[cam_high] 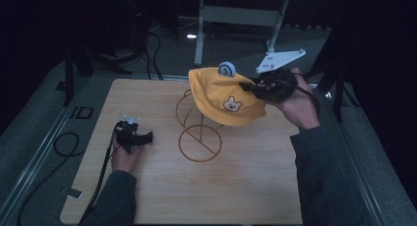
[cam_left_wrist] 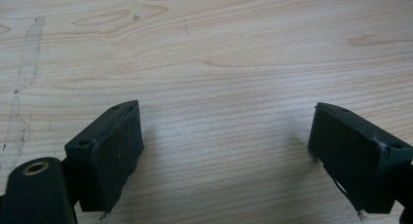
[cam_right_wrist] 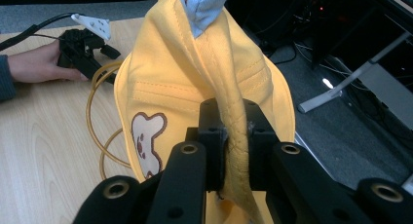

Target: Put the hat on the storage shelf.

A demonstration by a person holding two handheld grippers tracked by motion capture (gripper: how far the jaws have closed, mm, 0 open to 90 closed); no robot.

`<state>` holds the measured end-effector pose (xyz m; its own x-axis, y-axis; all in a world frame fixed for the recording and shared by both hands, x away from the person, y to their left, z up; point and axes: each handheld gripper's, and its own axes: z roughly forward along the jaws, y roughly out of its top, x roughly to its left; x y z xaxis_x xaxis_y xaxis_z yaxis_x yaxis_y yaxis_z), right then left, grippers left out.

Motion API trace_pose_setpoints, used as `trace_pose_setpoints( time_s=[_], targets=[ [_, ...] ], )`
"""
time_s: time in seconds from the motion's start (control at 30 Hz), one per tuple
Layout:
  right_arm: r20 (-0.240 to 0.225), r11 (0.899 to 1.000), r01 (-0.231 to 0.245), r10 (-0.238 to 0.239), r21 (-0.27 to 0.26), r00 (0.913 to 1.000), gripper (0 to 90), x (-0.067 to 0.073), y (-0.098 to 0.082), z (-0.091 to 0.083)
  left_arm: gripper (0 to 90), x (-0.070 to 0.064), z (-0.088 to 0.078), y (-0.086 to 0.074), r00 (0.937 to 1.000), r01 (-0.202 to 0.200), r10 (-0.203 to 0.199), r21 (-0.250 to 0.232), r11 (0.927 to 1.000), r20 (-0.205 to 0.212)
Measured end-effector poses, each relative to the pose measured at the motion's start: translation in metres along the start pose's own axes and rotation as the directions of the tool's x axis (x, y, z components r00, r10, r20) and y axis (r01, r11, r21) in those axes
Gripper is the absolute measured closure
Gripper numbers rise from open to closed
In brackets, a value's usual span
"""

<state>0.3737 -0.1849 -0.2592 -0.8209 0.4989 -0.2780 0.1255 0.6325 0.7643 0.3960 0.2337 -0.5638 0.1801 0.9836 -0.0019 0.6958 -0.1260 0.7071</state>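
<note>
Spreading across the middle of the high view is a pale wooden table [cam_high: 236,186], with a person's two forearms coming in from its near edge. Above the table's far right part hangs a yellow hat [cam_high: 221,91] with a small bear face printed on it and a pale blue ear on top. It is draped partly over a thin golden wire stand [cam_high: 199,137], whose round base sits on the wood. The right gripper [cam_right_wrist: 236,136] has its jaws closed tight on the hat's brim. The left gripper [cam_high: 147,136] rests low on the table's left side, well apart from the hat, its jaws spread wide with nothing between them.
</note>
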Motion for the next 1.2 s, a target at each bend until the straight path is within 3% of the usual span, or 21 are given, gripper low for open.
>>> trace_pose_setpoints(
  time_s=[0.27, 0.6, 1.2],
  targets=[
    [-0.011, 1.000, 0.010, -0.010, 0.002, 0.9999, 81.8, 0.000, 0.010, 0.009, 12.8, 0.000, 0.000, 0.000, 1.0000, 0.000, 0.000, 0.000, 1.0000, 0.000],
    [-0.059, 0.999, 0.045, -0.043, 0.027, 0.9973, 81.4, 0.008, 0.026, 0.032, 12.7, 0.000, 0.000, 0.000, 1.0000, 0.000, 0.000, 0.001, 1.0000, 0.000],
    [-0.106, 0.997, 0.057, -0.051, 0.056, 0.9931, 80.5, 0.020, 0.047, 0.064, 12.7, 0.000, 0.000, 0.000, 1.0000, -0.001, 0.001, 0.002, 1.0000, 0.000]
  ],
)
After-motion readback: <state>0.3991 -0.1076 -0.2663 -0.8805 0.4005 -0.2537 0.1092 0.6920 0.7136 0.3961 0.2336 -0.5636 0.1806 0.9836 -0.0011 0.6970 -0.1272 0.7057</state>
